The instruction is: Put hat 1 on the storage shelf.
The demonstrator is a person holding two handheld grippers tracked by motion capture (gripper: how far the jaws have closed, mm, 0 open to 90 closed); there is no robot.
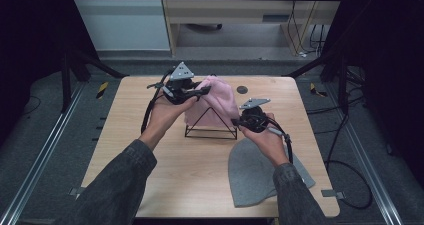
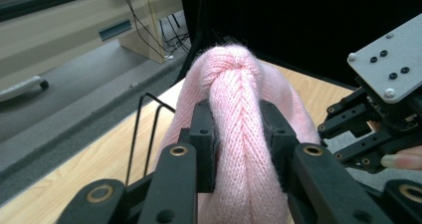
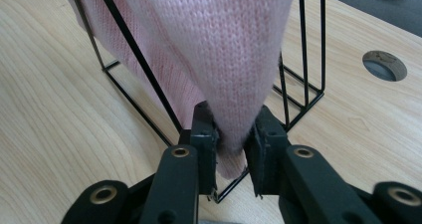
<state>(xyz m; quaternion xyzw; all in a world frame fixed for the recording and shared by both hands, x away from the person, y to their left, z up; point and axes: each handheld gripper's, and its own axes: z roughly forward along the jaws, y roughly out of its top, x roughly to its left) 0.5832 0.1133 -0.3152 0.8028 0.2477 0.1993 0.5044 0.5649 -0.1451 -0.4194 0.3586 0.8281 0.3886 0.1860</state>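
Note:
A pink knit hat [image 1: 218, 101] is draped over a black wire triangular stand [image 1: 210, 132] at the middle of the wooden table [image 1: 150, 150]. My left gripper [image 1: 201, 91] is at the hat's top left, shut on a thick fold of the hat [image 2: 238, 109] near its crown. My right gripper [image 1: 236, 122] is low at the stand's right corner. Its jaws flank the hat's hanging lower edge [image 3: 230, 134], and the knit fills the gap between the pads. Behind that edge stand the wires of the stand [image 3: 303, 59]. The left gripper view also has the right gripper [image 2: 370, 127] at its right.
A grey knit hat [image 1: 250, 172] lies flat at the table's front right, partly under the right forearm. A round cable hole [image 1: 242, 89] [image 3: 384, 65] sits behind the stand. Black frame posts stand at both back corners, with cables on the floor to the right.

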